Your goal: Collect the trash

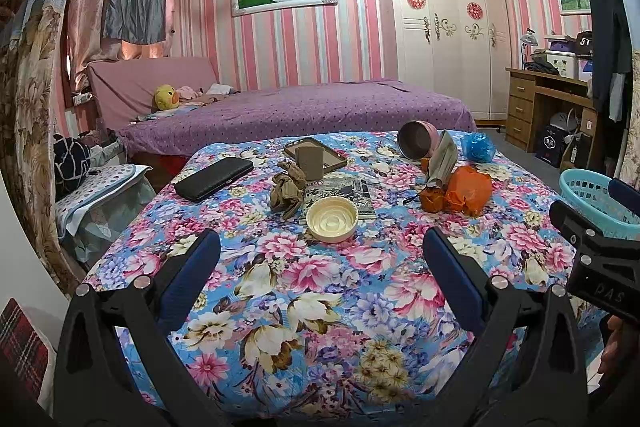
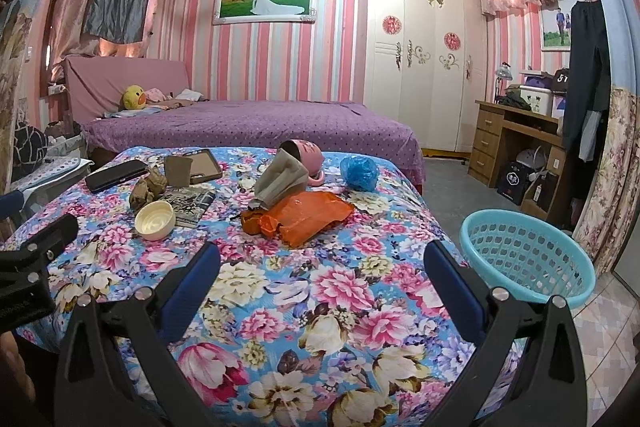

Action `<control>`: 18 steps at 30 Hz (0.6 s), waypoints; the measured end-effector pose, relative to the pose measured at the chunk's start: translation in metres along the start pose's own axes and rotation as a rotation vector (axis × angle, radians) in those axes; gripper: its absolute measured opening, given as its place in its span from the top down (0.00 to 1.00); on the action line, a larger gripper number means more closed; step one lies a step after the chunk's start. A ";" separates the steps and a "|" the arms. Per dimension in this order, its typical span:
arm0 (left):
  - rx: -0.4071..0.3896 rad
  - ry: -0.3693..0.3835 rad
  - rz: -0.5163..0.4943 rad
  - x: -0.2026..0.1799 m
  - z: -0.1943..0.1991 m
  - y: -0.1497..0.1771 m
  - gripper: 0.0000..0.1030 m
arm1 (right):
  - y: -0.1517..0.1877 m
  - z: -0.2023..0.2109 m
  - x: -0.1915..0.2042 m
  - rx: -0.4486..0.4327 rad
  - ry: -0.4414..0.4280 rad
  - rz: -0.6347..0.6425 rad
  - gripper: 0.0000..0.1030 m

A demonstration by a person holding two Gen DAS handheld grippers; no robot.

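Both claws hang over the near edge of the floral-covered bench (image 2: 304,315), side by side. The left claw (image 1: 320,279) has its fingers spread wide with nothing between them. The right claw (image 2: 322,285) is likewise spread and empty. Judged from this, no item has yet been collected and both are in a ready posture.

Location of the trash on the bench:
- Orange plastic bag (image 2: 304,217), crumpled, lying centre-right, nearest the right claw.
- Blue plastic bag (image 2: 359,174), balled up, at the far right, well apart from the claws.
- Crumpled brown paper (image 1: 289,194), left of centre, just beside a cream bowl-shaped lid (image 1: 332,219).
- Grey folded piece (image 2: 282,179) leaning against a tipped pink cup (image 2: 306,157), touching the far side of the orange bag. Whether it is cloth or paper cannot be told.

Items probably not trash: a black phone (image 1: 214,178) at far left, a phone case (image 1: 316,155) behind the brown paper, and a printed booklet (image 2: 192,205) under the lid's far side.

The turquoise basket (image 2: 524,259) stands on the floor just beside the bench's right edge. It is the likely receptacle, placed within the right claw's reach so items can be dropped in without a long carry.

Recommended division, as a judgement: the right claw takes the orange and blue bags; the left claw takes the brown paper. Thin plastic will deform, so pinch a bunched fold.
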State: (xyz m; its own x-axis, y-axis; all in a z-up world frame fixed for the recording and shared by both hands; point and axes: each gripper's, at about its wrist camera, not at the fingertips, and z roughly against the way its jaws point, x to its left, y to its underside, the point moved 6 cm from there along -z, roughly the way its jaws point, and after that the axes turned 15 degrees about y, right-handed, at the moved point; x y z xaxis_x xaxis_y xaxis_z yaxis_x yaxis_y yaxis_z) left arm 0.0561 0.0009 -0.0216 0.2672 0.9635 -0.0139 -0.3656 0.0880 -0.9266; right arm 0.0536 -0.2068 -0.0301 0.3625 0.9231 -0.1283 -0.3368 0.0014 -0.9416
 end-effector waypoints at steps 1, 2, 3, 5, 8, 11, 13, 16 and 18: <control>0.002 0.001 0.001 0.000 0.000 0.000 0.05 | 0.000 0.000 -0.001 0.000 0.002 -0.002 0.04; 0.005 0.003 0.004 0.000 -0.001 0.000 0.05 | 0.000 0.000 -0.001 -0.001 0.005 -0.001 0.04; 0.006 0.005 0.006 0.000 -0.004 -0.001 0.05 | 0.001 0.000 0.000 -0.002 0.009 0.002 0.04; 0.007 0.005 0.014 0.001 -0.005 -0.002 0.05 | 0.002 -0.001 0.002 0.002 0.013 0.009 0.04; 0.009 0.004 0.031 0.006 -0.006 -0.007 0.05 | -0.001 -0.004 0.002 0.009 0.008 0.008 0.04; 0.016 -0.008 0.045 0.016 -0.010 -0.017 0.05 | -0.014 -0.008 -0.002 -0.016 0.024 0.010 0.04; 0.018 -0.022 0.052 0.023 -0.015 -0.027 0.05 | -0.027 -0.012 -0.009 -0.039 0.040 0.001 0.04; 0.016 -0.032 0.049 0.032 -0.024 -0.043 0.05 | -0.047 -0.021 -0.017 -0.057 0.053 -0.012 0.04; 0.003 -0.035 0.043 0.037 -0.030 -0.055 0.05 | -0.058 -0.030 -0.020 -0.057 0.045 -0.016 0.04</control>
State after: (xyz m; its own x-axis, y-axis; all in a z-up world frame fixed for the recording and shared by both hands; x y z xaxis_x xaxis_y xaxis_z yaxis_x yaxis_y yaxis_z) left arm 0.1126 0.0241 0.0176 0.2205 0.9746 -0.0402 -0.3785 0.0475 -0.9244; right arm 0.0918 -0.2370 0.0178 0.4068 0.9048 -0.1259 -0.2814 -0.0070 -0.9596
